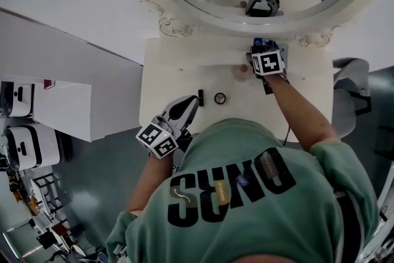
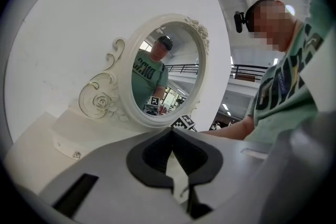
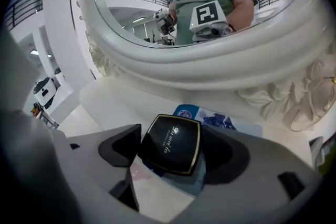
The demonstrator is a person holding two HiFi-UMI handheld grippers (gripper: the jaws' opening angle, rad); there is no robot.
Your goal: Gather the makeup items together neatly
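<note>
The right gripper point(image 1: 263, 48), reaching far, is spread around one black compact point(image 3: 170, 144) lying on one blue packet point(image 3: 212, 119). The left gripper point(image 1: 188, 105), jaws pressed together, points at one black tube point(image 1: 201, 97) and one ring point(image 1: 220, 98).

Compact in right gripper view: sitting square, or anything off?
Askew. The compact lies turned corner-on over a blue packet, not lined up with the packet's edges and covering its near end. No spill or damage shows.
</note>
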